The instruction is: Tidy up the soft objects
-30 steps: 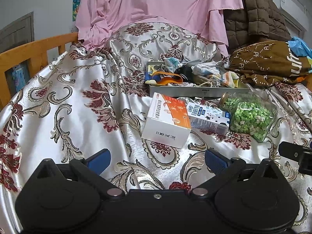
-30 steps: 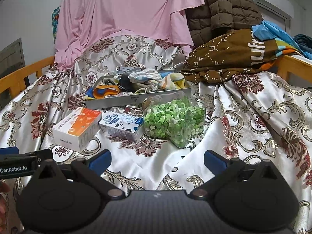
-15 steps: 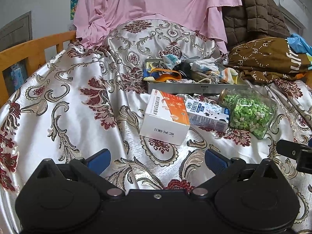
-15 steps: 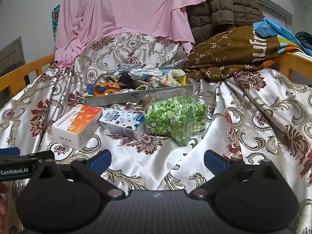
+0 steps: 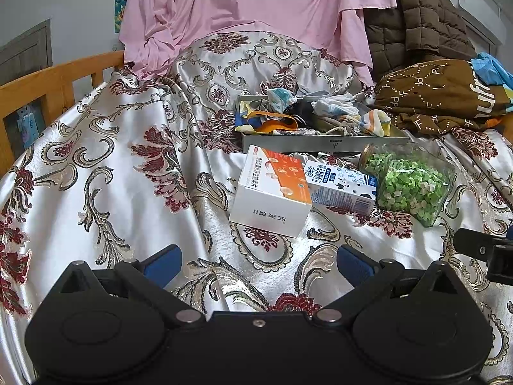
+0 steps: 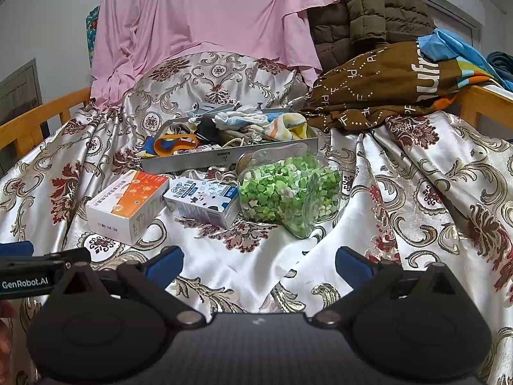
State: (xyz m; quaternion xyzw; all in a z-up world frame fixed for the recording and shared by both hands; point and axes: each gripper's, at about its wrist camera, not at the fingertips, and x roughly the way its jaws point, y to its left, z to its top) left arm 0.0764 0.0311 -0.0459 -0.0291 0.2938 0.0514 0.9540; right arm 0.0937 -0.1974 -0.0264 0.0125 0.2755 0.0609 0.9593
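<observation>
Satin floral bedspread (image 5: pixel 96 166), pink sheet (image 5: pixel 256 9) draped behind. Grey tray (image 6: pixel 231 155) heaped with soft cloth items (image 6: pixel 243 128) sits mid-bed, just behind medicine box (image 5: pixel 272 192), milk carton (image 6: pixel 205 200) and jar of green pieces (image 6: pixel 288 192). Left gripper (image 5: pixel 258 261) and right gripper (image 6: pixel 259 261) both spread apart, empty.

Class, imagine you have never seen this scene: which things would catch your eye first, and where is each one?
The clear jar of green bits stands out most, lying on its side on the patterned sheet, right of the milk carton and orange-and-white box. Just behind them sits a grey tray heaped with colourful cloths. A big pink cloth hangs across the back.
</observation>
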